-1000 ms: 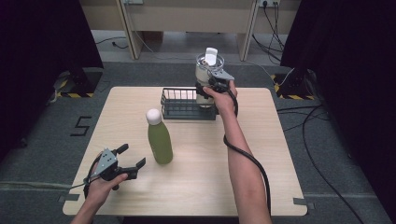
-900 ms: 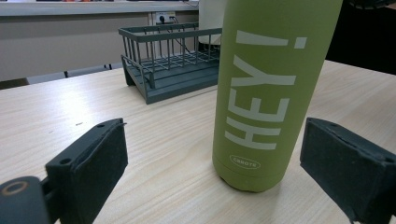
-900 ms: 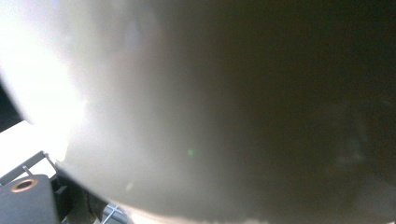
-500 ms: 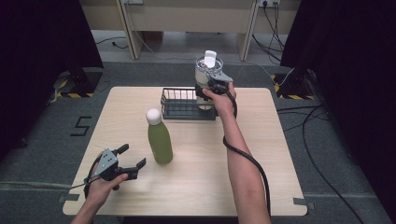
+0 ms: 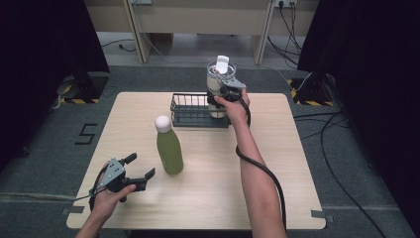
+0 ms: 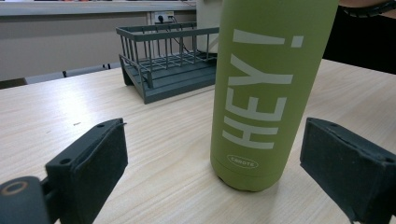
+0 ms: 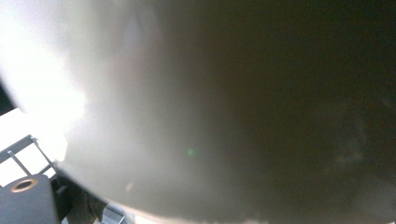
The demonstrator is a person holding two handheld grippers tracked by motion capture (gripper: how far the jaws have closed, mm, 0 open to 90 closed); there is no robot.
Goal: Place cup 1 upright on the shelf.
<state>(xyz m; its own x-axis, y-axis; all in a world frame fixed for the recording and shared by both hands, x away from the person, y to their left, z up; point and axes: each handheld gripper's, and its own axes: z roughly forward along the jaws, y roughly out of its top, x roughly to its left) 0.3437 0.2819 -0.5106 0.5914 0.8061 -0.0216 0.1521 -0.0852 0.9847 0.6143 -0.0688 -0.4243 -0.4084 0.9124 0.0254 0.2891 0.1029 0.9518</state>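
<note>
A green bottle (image 5: 169,148) with a white cap stands upright mid-table; in the left gripper view the bottle (image 6: 266,93) reads "HEY!". My left gripper (image 5: 142,164) hovers low near the front left, open, and its pads (image 6: 93,163) stand wide apart on either side of the bottle's base without touching it. At the back, my right gripper (image 5: 225,91) is shut on a pale lidded cup (image 5: 218,74), whose lower end sits at the right end of a dark wire basket (image 5: 190,111). The cup (image 7: 233,116) is blurred and very close in the right gripper view.
The basket (image 6: 163,70) sits near the far edge of the light wooden table (image 5: 277,163). A black cable (image 5: 267,173) trails along the right forearm. Dark curtains and floor cables surround the table.
</note>
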